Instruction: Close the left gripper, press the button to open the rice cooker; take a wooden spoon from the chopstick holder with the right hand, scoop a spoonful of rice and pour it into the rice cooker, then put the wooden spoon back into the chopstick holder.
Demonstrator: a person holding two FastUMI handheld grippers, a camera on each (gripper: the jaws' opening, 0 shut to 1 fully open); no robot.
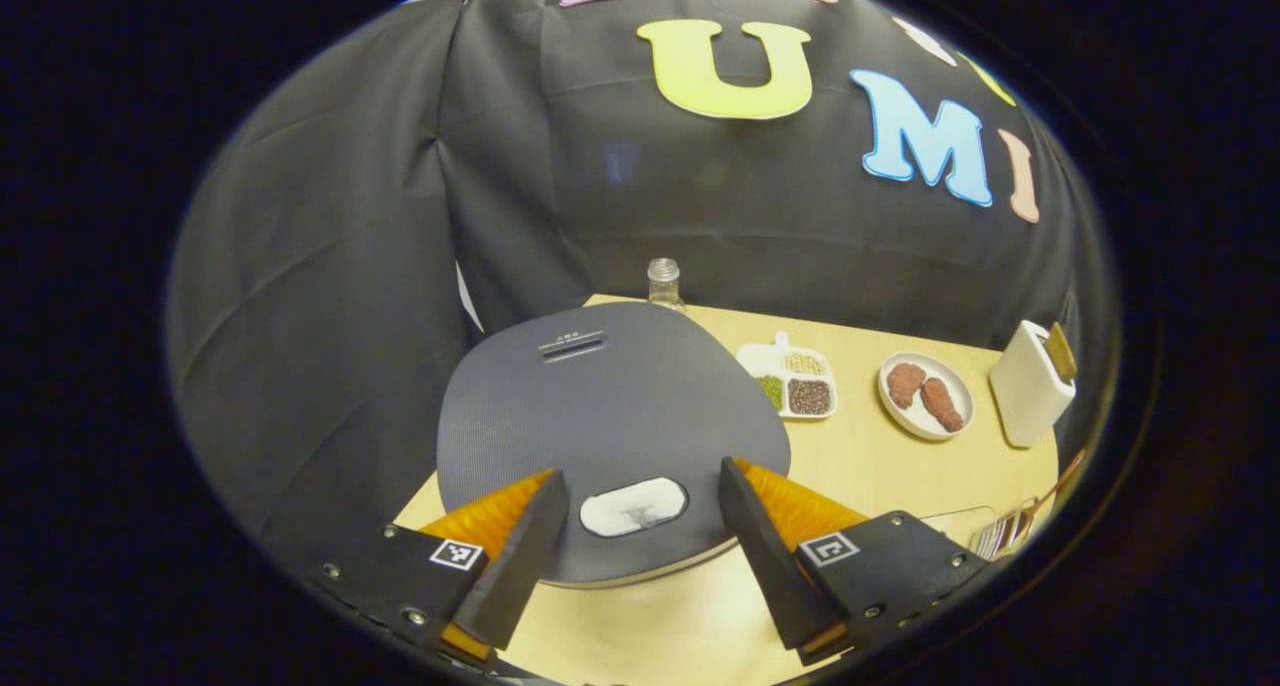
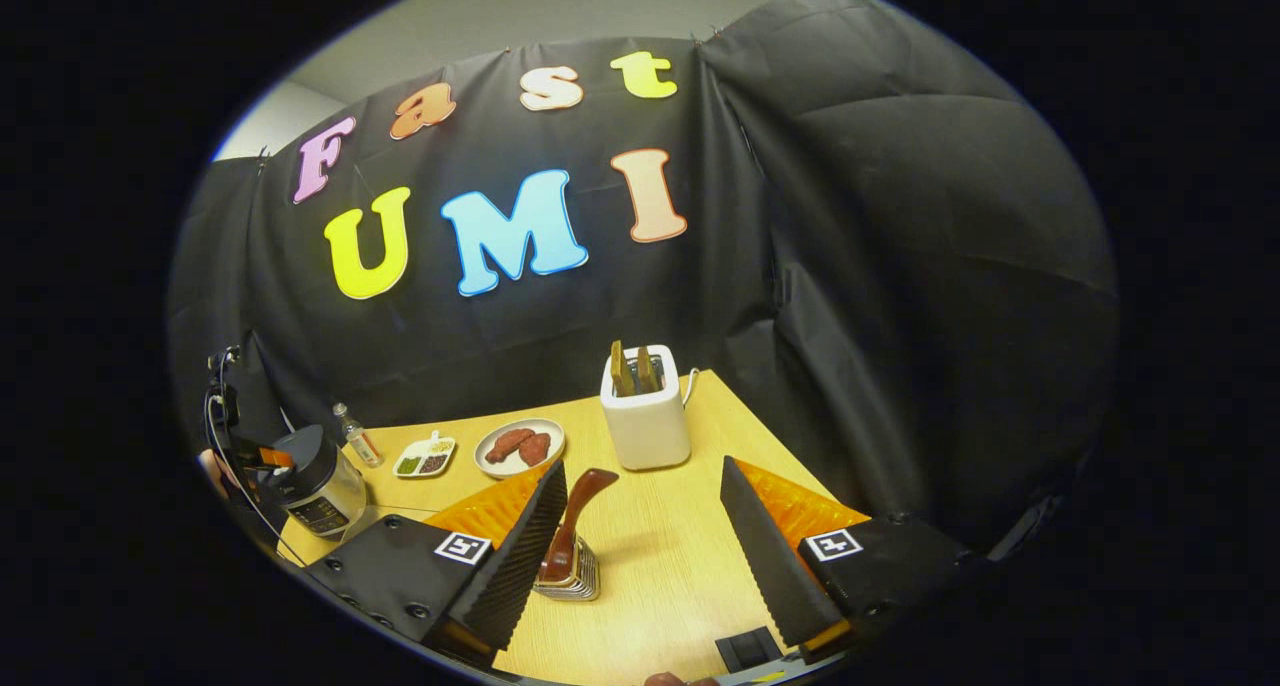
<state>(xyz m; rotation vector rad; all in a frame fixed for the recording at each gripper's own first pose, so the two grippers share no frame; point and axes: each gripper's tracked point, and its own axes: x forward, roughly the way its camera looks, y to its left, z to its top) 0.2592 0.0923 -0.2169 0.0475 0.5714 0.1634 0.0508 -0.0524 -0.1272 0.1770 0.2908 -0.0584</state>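
My left gripper [image 1: 640, 526] hangs with fingers spread wide over the rice cooker [image 1: 610, 416], straddling its white button [image 1: 633, 506]; pressing like this could miss it. My right gripper [image 2: 640, 546] is likewise spread and empty; its finger may knock the wooden spoon [image 2: 572, 526] in the chopstick holder [image 2: 570, 578].

Wooden spoon [image 2: 570, 526] in chopstick holder [image 2: 572, 578]

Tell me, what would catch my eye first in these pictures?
Probably the big grey rice cooker lid, closed, right ahead of the open left gripper in the left gripper view. In the right gripper view, a brown wooden spoon stands in a small chopstick holder between the right gripper's open jaws, with a white toaster behind it.
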